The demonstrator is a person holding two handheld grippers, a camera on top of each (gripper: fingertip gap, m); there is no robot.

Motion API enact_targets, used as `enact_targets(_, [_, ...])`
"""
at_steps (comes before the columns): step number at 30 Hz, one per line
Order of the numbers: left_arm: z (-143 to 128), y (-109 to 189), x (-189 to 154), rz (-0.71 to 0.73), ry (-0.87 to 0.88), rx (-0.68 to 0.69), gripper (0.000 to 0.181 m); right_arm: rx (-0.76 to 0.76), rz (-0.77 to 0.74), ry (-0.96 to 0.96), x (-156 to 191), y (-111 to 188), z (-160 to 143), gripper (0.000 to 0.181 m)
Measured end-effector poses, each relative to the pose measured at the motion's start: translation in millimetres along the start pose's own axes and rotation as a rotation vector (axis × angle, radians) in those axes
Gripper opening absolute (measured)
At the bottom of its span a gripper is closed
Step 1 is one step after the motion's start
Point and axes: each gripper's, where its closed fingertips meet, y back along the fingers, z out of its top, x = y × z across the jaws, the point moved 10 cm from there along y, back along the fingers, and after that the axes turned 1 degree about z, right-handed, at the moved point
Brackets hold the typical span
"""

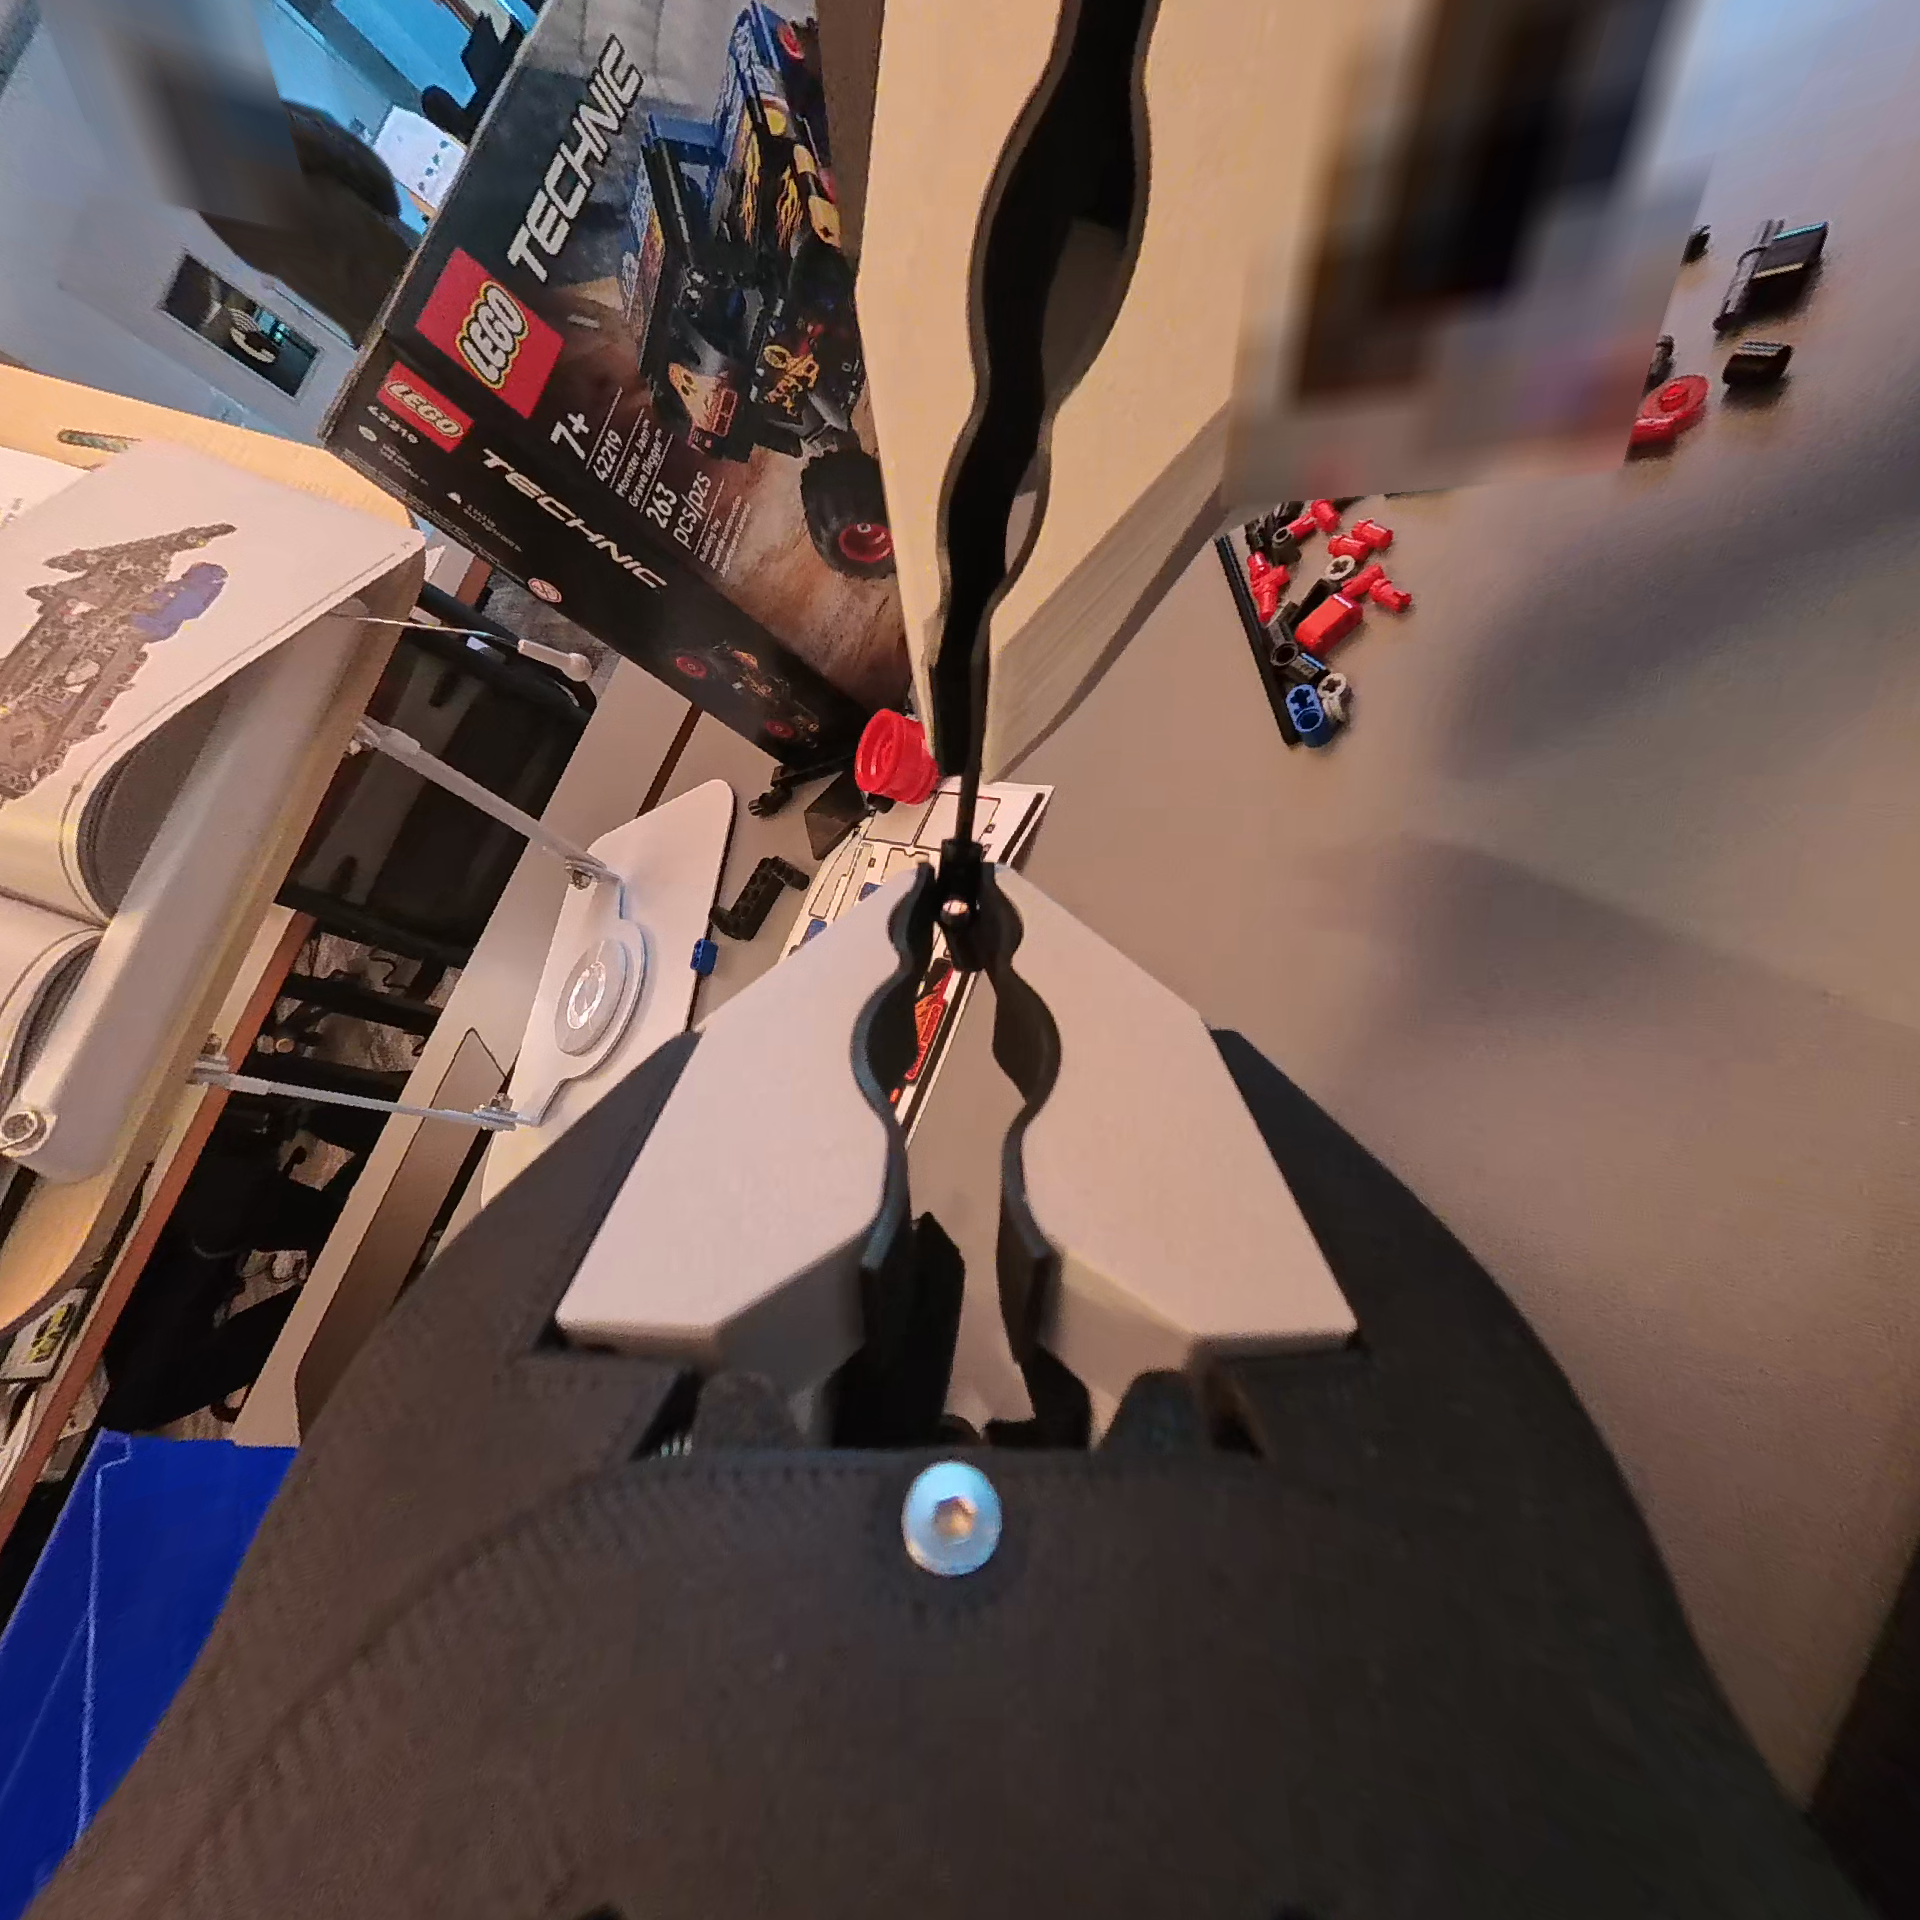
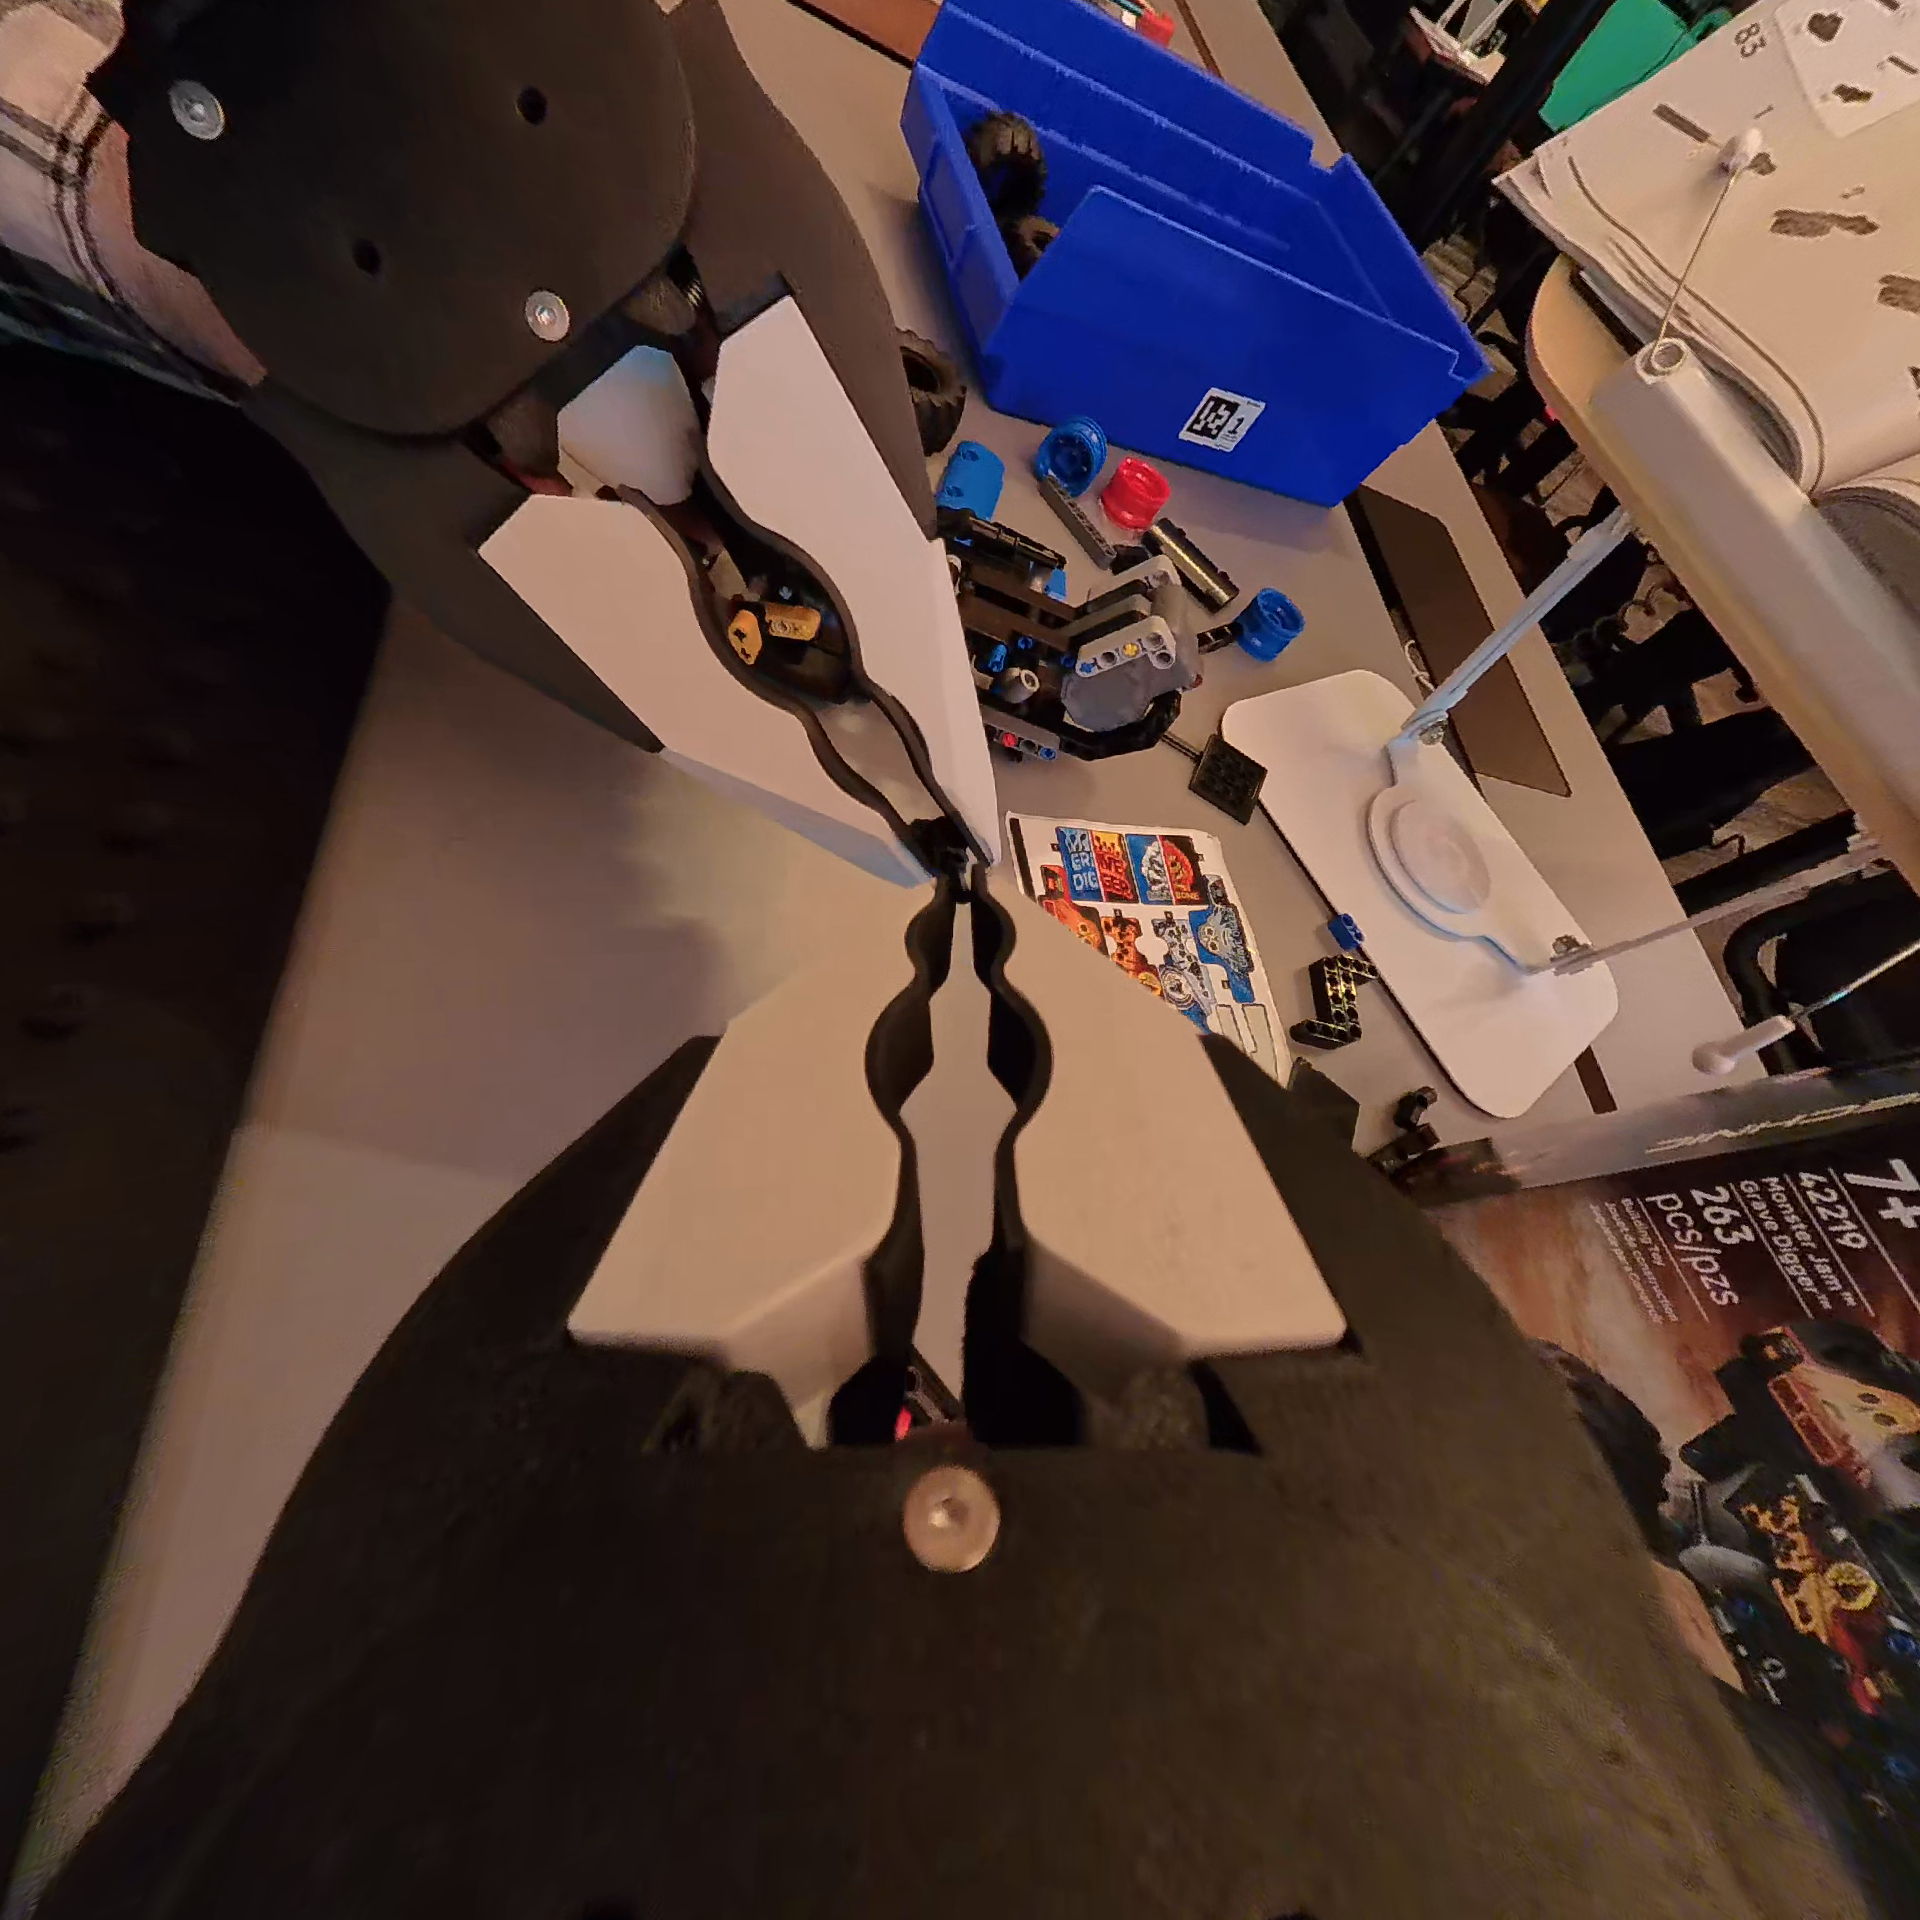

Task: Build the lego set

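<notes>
In the left wrist view my left gripper point(image 1: 956, 891) is shut on a small black connector point(image 1: 957, 914) with a round hole. My right gripper point(image 1: 961, 743) comes in from above, shut on a thin black axle point(image 1: 968, 805) whose end meets the connector. In the right wrist view my right gripper point(image 2: 961, 902) sits tip to tip with the left gripper point(image 2: 940, 831), and the black piece point(image 2: 948, 854) shows between them. Both are held above the grey table. A red wheel hub point(image 1: 894, 758) lies just behind the tips.
A sticker sheet point(image 2: 1143, 935) lies under the grippers. A partly built chassis point(image 2: 1101, 665) and loose blue and red hubs lie in front of a blue bin point(image 2: 1195, 343). The set's box point(image 1: 623, 364) stands nearby. Loose red and black pins point(image 1: 1320, 603) lie to the right. A white book stand point(image 2: 1434, 894) holds the instructions. Only a small space, under 4 cm, lies between the two pairs of fingers.
</notes>
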Motion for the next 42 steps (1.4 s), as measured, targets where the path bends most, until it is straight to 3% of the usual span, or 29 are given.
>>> enact_targets(11, [0.4, -4.0, -2.8, -0.015, -0.033, 0.029, 0.006, 0.063, -0.016, 0.052, 3.8, -5.3, -0.6, 0.001])
enact_targets(30, [3.6, 0.3, 8.6, 0.026, 0.050, -0.073, 0.006, -0.092, -0.025, -0.058, -8.6, 6.1, -3.1, 0.001])
enact_targets(42, [0.0, -5.9, 6.3, 0.020, 0.018, -0.022, 0.005, -0.013, -0.057, 0.010, -4.9, 0.6, -3.7, 0.006])
